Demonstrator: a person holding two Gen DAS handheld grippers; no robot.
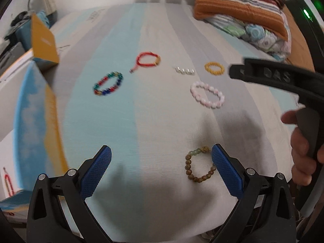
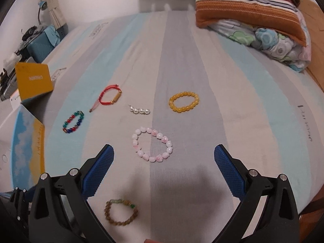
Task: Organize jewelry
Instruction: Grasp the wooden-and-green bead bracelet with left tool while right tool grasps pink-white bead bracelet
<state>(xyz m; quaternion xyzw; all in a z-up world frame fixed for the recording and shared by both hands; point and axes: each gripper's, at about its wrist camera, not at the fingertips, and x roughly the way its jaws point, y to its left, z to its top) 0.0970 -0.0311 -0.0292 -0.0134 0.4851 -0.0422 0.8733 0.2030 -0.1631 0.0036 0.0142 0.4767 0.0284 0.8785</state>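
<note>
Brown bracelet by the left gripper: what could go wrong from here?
1. The left gripper is open and off-centre: its right pad already overlaps the brown bracelet, so closing may push it aside or catch only a few beads.
2. The striped sheet is soft; the pads could pinch fabric with the beads.
3. The right gripper is close by on the right, so the two could bump.

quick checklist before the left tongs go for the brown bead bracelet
1. Left tongs open: ok.
2. Brown bead bracelet between the tips: not ok, it lies at the right pad.
3. Bracelet apart from the pink bracelet: ok.
4. Right tongs open, holding nothing: ok.
5. Open box at left ready: cannot tell, its inside is hidden.
</note>
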